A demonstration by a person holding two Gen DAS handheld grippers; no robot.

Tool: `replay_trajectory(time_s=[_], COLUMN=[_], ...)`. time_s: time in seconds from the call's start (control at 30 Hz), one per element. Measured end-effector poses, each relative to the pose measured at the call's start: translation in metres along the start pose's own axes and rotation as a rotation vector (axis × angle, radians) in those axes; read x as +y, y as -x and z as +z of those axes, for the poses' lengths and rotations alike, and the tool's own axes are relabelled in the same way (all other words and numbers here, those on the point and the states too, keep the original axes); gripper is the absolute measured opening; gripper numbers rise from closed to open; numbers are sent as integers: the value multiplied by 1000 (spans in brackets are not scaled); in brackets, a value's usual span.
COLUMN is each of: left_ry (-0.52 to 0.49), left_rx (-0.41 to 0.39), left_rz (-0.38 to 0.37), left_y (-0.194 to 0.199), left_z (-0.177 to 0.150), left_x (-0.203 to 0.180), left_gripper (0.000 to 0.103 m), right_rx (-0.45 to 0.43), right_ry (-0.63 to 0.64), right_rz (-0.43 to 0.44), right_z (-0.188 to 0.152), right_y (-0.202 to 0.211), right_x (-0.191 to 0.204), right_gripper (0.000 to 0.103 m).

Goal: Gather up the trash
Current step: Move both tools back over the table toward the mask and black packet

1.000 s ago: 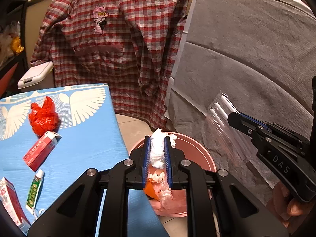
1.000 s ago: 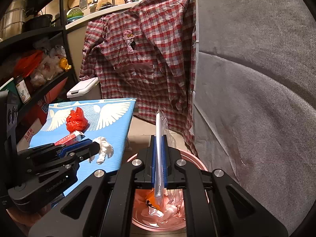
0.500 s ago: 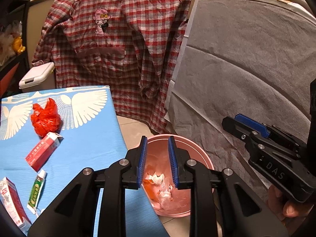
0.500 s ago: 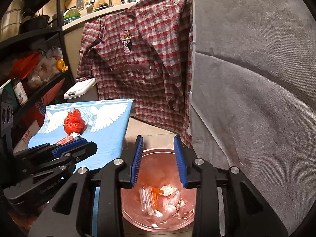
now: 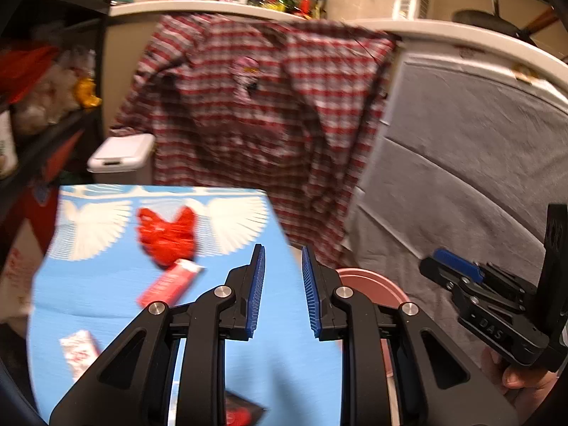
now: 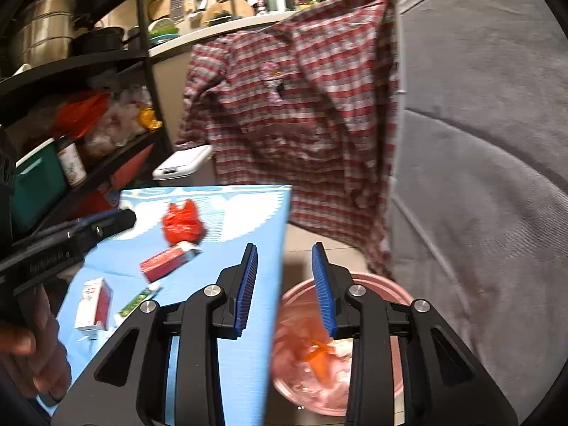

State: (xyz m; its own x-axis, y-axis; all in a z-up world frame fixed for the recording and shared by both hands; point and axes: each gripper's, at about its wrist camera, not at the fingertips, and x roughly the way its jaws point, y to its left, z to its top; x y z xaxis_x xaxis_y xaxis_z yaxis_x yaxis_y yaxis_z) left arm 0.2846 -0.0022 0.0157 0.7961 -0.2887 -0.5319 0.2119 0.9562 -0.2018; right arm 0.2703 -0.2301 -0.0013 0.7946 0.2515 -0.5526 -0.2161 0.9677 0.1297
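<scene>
Two hand-held grippers hang over a blue table and a pink bin in a cluttered kitchen corner; the left gripper (image 5: 280, 254) has its blue-padded fingers spread apart with nothing between them, poised above the table's right edge; the right gripper (image 6: 284, 250) is likewise parted and empty, straddling the line between the table edge and the bin.

The pink bin (image 6: 369, 280) stands on the floor just beside the table, holding crumpled white and orange scraps; on the blue table (image 6: 248, 213), printed with white wings, the remaining trash lies spread out: a crumpled red plastic bag (image 6: 183, 222) near the far end, a red box (image 6: 167, 261) just in front of it, a white-and-red carton (image 6: 94, 303) nearer the front, and a small green tube (image 6: 136, 301) beside the carton.

A red plaid shirt (image 5: 262, 106) hangs from the counter edge behind the table; a grey cloth (image 6: 479, 142) covers the surface to the right; a white lidded container (image 5: 122, 152) sits behind the table's far left corner.
</scene>
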Motion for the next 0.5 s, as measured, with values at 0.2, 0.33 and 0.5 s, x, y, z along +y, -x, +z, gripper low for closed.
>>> replay_trajectory(time_s=[0.2,0.33,0.5], left_ry=[37,54,74], left_rx=[-24,-33,-34], left_rz=[77,115,146], left_y=[25,38,51], left_z=[3,1,-2], left_x=[56,87,115], left_gripper=[22,22,22], right_rx=[27,48,111], right_ry=[62,102,141], right_rz=[81,117,204], right_z=[-9,-15,-24], right_y=[-8,-16,-33], right_x=[39,60,86], right_gripper=[17,16,16])
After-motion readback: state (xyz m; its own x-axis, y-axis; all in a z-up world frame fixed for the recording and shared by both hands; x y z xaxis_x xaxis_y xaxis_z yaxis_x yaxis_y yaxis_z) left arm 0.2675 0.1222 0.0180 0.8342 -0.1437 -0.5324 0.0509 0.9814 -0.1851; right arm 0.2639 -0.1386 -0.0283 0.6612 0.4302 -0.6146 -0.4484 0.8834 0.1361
